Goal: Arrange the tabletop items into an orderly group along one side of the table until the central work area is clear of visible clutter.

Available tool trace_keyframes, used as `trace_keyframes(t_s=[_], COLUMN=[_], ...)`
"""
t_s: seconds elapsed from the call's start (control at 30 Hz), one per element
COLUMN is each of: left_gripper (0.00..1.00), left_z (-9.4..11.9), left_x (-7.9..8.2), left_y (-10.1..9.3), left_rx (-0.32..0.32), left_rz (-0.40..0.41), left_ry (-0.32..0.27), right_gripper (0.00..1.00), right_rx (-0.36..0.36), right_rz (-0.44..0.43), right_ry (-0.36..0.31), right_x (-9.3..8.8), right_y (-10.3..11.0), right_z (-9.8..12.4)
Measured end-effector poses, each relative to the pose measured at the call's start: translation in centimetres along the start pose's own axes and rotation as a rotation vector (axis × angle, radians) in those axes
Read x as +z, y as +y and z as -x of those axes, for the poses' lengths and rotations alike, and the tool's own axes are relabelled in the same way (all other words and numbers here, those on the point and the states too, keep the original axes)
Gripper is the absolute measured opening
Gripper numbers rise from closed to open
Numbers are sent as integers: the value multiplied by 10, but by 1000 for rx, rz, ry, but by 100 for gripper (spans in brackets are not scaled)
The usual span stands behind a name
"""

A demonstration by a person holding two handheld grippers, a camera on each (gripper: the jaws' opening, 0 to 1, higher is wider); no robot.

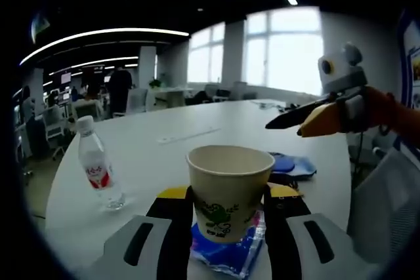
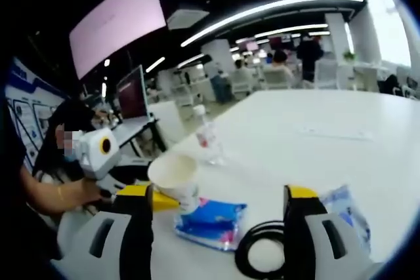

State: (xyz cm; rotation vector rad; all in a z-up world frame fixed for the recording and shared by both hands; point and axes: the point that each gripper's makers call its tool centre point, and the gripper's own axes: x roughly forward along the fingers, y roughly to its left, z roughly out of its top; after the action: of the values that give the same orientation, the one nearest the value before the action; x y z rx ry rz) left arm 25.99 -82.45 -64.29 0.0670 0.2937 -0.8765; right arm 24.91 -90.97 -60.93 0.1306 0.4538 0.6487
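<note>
A paper cup (image 1: 230, 188) with a green print stands between the yellow-tipped jaws of my left gripper (image 1: 228, 193), which is shut on its sides. A blue packet (image 1: 226, 250) lies on the white table under it. My right gripper (image 1: 303, 122) hangs in the air at the right, above the table. In the right gripper view, my right gripper (image 2: 218, 192) is open with nothing between its jaws. Beyond it are the cup (image 2: 176, 176) in my left gripper (image 2: 163, 201), the blue packet (image 2: 211, 221), a black cable coil (image 2: 257, 252) and a second blue packet (image 2: 348, 209).
A small water bottle (image 1: 98, 172) with a red label stands left of the cup; it is also behind the cup (image 2: 207, 137). A blue flat item (image 1: 293, 163) lies behind the cup. The table (image 1: 216, 126) stretches away. A person's arm (image 2: 49, 195) is at the left.
</note>
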Motion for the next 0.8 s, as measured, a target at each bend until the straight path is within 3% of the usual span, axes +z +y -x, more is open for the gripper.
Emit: trace_keyframes(t_s=[0.23, 0.63, 0.8], left_gripper=[40, 40, 40], left_z=[-2, -6, -7], left_x=[5, 16, 22], left_y=[3, 12, 22], left_rx=[9, 29, 59], left_rz=[-10, 34, -4], left_ry=[-28, -80, -100], right_gripper=[99, 100, 100], right_rx=[-30, -56, -65], right_rz=[65, 98, 117], right_ry=[21, 51, 50], right_x=[-8, -25, -35], right_y=[-7, -14, -18], right_z=[5, 14, 18])
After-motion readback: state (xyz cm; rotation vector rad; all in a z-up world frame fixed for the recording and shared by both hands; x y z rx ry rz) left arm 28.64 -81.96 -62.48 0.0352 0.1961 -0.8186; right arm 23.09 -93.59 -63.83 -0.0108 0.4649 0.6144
